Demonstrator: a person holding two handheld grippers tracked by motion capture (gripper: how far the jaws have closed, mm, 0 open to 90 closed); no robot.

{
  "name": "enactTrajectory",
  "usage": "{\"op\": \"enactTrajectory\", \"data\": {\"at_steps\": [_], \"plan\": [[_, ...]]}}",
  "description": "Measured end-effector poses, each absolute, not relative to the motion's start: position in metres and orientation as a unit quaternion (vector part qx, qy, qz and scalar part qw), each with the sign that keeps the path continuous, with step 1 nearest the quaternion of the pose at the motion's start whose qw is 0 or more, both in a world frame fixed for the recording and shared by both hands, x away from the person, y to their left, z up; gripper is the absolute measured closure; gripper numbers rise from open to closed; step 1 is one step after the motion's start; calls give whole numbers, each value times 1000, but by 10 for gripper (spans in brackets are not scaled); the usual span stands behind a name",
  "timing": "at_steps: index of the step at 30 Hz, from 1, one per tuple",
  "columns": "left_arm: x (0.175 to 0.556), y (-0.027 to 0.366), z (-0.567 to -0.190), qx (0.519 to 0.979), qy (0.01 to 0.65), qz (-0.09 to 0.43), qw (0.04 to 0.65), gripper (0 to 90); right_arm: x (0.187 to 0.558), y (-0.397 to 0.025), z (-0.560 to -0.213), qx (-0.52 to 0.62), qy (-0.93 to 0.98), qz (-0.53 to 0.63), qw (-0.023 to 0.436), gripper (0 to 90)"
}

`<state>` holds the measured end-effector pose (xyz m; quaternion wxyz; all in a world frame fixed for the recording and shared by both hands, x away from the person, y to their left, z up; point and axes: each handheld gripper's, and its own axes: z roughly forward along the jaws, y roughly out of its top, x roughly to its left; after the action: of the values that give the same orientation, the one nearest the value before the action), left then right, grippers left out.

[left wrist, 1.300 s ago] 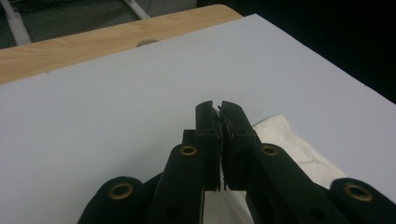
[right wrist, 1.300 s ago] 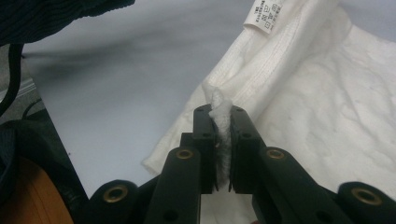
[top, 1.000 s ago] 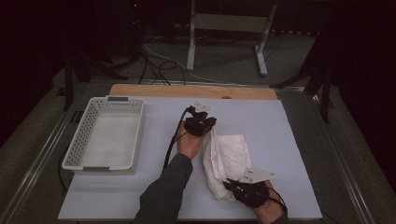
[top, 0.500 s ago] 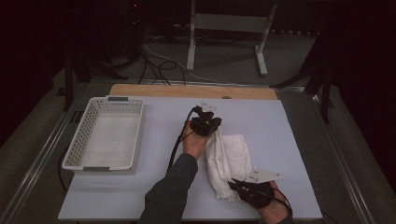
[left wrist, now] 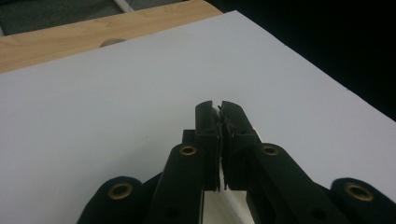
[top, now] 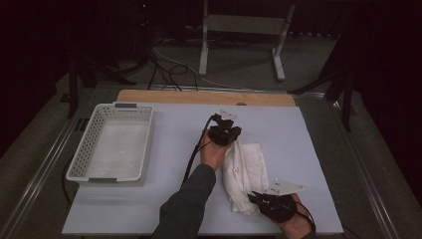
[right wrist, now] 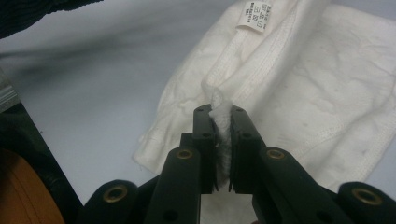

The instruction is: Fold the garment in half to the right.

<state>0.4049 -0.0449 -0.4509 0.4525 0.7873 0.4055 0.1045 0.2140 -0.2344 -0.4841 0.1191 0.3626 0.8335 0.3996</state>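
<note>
Both my grippers clamp white cloth [top: 242,172], centre-right of frame: left gripper [top: 225,133] pinches far end, now shifted slightly right of earlier; right gripper [right wrist: 221,122] bites near fold (label visible). Folding underway, I judge; basket [top: 79,164] left.

The room is dark, with light falling mainly on the counter [top: 308,149], which has a pale white-grey top. Along its far edge runs a strip of bare light wood [top: 199,97]. Metal rails [top: 37,174] border the counter on the left and right. Beyond it the floor [top: 239,64] is grey, with black cables [top: 166,67] lying on it far left and a light metal stand [top: 244,30] standing farther back.
</note>
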Motion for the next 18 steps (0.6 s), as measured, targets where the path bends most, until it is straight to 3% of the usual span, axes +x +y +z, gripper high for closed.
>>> {"op": "enactTrajectory", "data": {"at_steps": [18], "plan": [[404,-52,-455,786,401,89,462,867,212,-237,-484,367,832,398,121,835]]}}
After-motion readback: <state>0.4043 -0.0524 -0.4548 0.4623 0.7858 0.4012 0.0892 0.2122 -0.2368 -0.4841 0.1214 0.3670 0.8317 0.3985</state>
